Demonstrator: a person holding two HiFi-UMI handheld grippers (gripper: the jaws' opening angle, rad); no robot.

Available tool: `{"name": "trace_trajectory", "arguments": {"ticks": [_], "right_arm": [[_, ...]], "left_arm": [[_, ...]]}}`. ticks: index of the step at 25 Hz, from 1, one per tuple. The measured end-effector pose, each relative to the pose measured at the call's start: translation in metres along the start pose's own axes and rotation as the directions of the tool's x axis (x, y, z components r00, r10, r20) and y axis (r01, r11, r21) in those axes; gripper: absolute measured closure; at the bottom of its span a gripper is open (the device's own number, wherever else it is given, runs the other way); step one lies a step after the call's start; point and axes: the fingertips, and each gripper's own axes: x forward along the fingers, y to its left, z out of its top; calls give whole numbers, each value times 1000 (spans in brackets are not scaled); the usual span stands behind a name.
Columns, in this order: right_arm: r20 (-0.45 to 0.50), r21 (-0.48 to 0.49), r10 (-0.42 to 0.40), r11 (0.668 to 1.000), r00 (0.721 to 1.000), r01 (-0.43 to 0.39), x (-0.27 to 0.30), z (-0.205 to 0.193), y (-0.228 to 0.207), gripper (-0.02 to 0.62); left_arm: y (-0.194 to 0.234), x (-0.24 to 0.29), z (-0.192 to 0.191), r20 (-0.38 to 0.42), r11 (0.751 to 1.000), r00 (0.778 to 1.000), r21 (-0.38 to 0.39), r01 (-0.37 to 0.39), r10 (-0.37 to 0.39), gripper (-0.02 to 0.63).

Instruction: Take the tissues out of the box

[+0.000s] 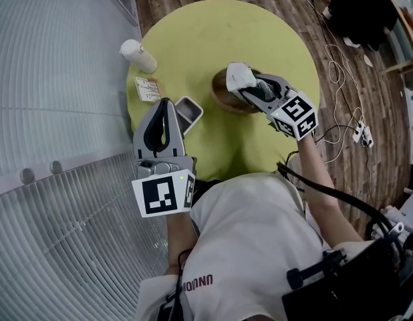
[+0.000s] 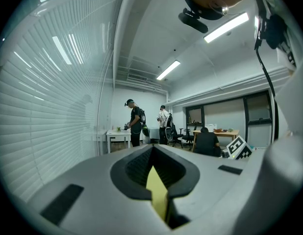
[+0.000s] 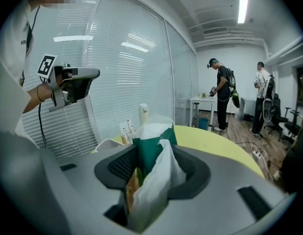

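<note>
On the round yellow-green table, a white bottle stands near the left rim, with a printed card just beside it. Next comes your left gripper, held level with its jaws pressed together on nothing — only a sliver of tabletop shows through the gap behind the tips. A small grey tray lies just beside it. Further right, over a round brown container, your right gripper pinches a white tissue — the green tissue pack shows just beyond its jaws.
</note>
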Motion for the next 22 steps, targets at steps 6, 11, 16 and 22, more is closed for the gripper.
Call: {"name": "trace_trajectory", "arguments": {"ticks": [6,11,16,22], "right_arm": [[30,12,-13,1000,999,13,-7,7,-4,402],[42,13,-16,1000,999,16,-9,10,-6,401],[55,16,-13,1000,998,12,-10,14,-6,400],[68,10,-16,1000,998,15,-12,21,-6,400]], "left_arm": [[-1,1,1,1,1000,1000,3,3,-3,592],[-2,1,3,2,1000,1000,10,5,-5,594],[-2,1,4,3,1000,1000,14,7,-7,593],[-3,1,5,4,1000,1000,14,10,-10,593]]}}
